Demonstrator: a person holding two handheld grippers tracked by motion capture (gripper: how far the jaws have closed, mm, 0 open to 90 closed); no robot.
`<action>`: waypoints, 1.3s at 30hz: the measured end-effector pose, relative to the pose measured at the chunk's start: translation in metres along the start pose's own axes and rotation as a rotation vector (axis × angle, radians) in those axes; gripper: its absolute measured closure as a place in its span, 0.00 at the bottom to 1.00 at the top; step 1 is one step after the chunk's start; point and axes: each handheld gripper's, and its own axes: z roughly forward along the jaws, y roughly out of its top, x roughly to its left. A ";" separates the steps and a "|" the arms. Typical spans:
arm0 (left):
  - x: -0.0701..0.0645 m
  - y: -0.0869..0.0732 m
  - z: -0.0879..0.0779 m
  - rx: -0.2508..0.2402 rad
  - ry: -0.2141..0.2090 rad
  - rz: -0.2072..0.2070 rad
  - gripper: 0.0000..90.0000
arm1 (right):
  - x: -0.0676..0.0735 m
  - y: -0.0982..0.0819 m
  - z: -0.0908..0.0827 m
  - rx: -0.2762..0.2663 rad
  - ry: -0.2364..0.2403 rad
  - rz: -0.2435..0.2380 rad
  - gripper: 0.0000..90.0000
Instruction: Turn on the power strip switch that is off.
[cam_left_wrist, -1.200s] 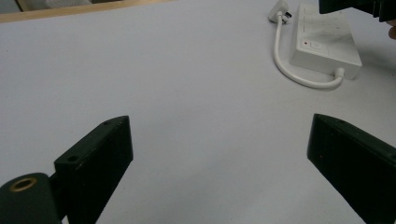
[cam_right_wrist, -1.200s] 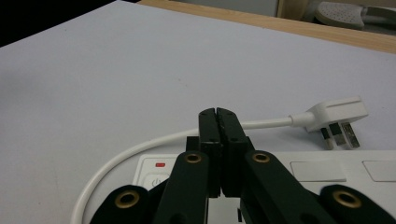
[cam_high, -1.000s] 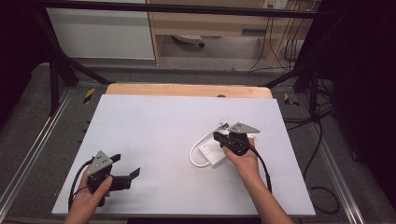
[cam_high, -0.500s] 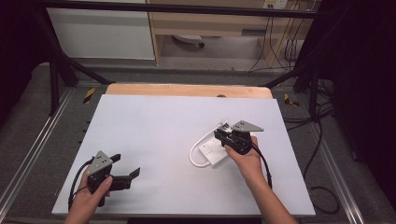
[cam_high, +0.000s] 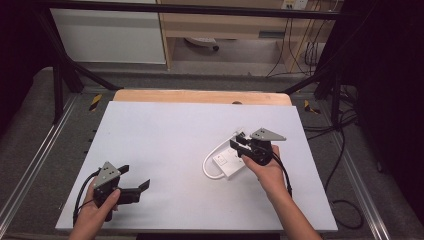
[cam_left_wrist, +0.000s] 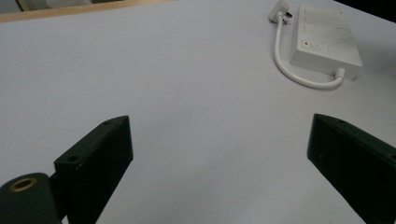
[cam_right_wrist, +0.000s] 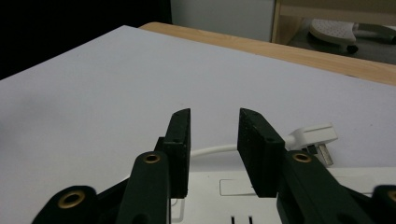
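Opened partway over the last moments: right gripper (cam_high: 241, 144), jaws now a narrow gap apart above the white power strip (cam_high: 229, 163), nothing pinched between them in the right gripper view, where its pads (cam_right_wrist: 256, 150) hang clear over the strip's top face. Reads as a release just made, or a press on the strip's switch just finished; strip itself unshifted against the earlier pictures.

Largest first, taking the power strip as landmark. White table top (cam_high: 175, 140) under it, running far to the left and away toward a bare wooden edge (cam_high: 200, 96) beyond the strip. Past that edge, grey floor, a pale cabinet (cam_high: 107, 35) and dark cables (cam_high: 305, 50) on the far right. Left gripper (cam_high: 134, 180) well to the left of the strip and nearer the person, held low over the table, jaws spread wide and empty. Short white cable (cam_high: 209, 162) looping from the strip's left side round to its plug (cam_right_wrist: 317, 135) just beyond the strip.
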 end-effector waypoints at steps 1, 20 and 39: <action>0.000 0.000 0.000 0.000 0.000 0.000 0.08 | 0.000 0.001 -0.001 -0.006 0.002 0.004 0.69; 0.000 0.000 0.000 0.002 0.000 -0.002 0.08 | -0.004 0.010 -0.022 -0.040 0.003 0.000 0.44; 0.001 0.000 -0.001 -0.004 0.006 -0.001 0.08 | -0.017 0.016 -0.044 -0.073 -0.006 0.007 0.09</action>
